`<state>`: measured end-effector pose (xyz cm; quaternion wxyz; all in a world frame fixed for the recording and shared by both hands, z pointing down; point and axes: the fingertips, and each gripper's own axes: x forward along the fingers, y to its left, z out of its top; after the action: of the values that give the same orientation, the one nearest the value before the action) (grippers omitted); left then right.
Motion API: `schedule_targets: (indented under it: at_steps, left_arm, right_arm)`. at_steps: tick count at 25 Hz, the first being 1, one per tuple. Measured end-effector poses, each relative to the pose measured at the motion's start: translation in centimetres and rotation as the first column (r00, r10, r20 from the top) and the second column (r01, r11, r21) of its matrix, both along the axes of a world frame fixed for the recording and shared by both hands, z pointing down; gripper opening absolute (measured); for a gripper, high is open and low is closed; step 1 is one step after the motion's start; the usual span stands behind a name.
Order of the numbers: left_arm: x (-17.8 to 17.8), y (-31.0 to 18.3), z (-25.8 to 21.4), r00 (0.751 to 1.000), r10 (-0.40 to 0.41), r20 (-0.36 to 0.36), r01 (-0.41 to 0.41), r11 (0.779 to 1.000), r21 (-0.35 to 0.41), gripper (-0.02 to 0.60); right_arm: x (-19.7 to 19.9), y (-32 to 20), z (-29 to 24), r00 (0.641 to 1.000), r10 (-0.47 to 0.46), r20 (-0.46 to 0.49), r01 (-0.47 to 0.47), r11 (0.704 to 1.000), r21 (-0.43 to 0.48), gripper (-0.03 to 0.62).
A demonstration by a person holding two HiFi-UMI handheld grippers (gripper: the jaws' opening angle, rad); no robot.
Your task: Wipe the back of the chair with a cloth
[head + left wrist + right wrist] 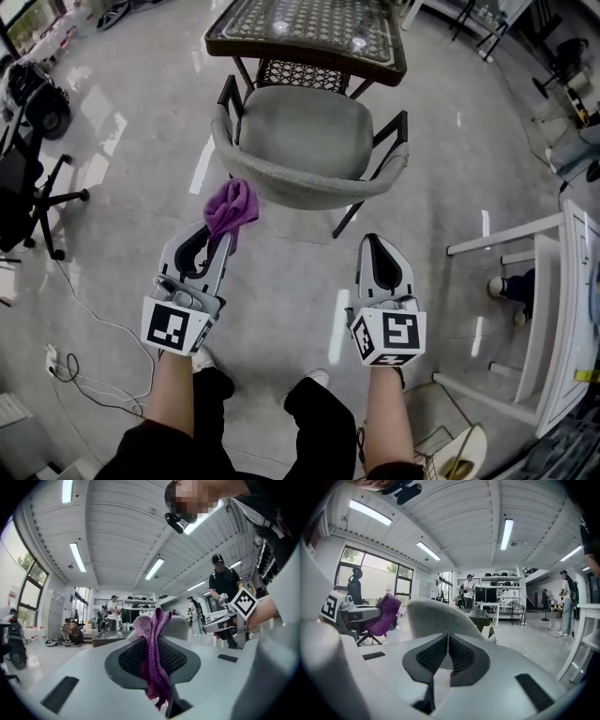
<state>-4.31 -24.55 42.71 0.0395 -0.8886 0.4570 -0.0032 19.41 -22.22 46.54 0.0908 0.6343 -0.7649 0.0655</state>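
Note:
A grey upholstered chair [302, 131] on black legs stands in front of me, its curved back rim [309, 190] nearest. My left gripper [223, 236] is shut on a purple cloth [232, 206], which hangs bunched just left of the back's left end, close to it. In the left gripper view the cloth [152, 653] is pinched between the jaws, with the chair back [182, 627] behind it. My right gripper [376, 246] is shut with nothing in it, below the back's right part. In the right gripper view the chair back [436, 616] rises beyond the closed jaws, and the cloth [385, 613] shows at left.
A glass-topped wicker table [309, 37] stands right behind the chair. A white frame table [548, 309] is at my right and a black office chair [33, 197] at my left. Cables [84, 361] lie on the floor. Several people stand far off.

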Motion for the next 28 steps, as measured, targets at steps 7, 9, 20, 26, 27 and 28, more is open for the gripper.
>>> schedule_targets:
  at_steps: [7,9,20,26,27,28]
  left_arm:
    - [-2.4,1.1,-7.9,0.997,-0.06,-0.049,0.059,0.998,-0.026,0.086]
    - [-3.2,1.7,-10.5,0.997,-0.063,-0.054,0.062,0.998,-0.028,0.086]
    - [-6.4,6.5,-21.8,0.994,-0.084,-0.066,0.081,0.996,-0.04,0.084]
    - [-7.6,7.7,-27.3,0.994,-0.085,-0.07,0.082,0.996,-0.038,0.084]
    - [-7.7,7.8,-28.4,0.994,-0.085,-0.075,0.083,0.996,-0.033,0.084]
    - [-7.8,7.8,-29.5,0.993,-0.085,-0.082,0.083,0.996,-0.027,0.084]
  right_arm:
    - [0.9,1.9,-8.9,0.999,0.036,-0.013,-0.036,0.999,0.009,0.028]
    - [0.4,2.5,-11.4,0.999,0.037,-0.011,-0.037,0.999,0.011,0.028]
    - [-2.7,6.8,-22.3,0.999,0.032,0.01,-0.033,0.999,0.005,0.028]
    - [-3.6,7.7,-27.9,0.999,0.041,0.01,-0.041,0.999,0.022,0.028]
    - [-3.7,7.6,-28.9,0.999,0.039,0.009,-0.039,0.999,0.029,0.028]
    - [-3.8,7.6,-29.9,0.999,0.037,0.009,-0.037,0.999,0.035,0.028]
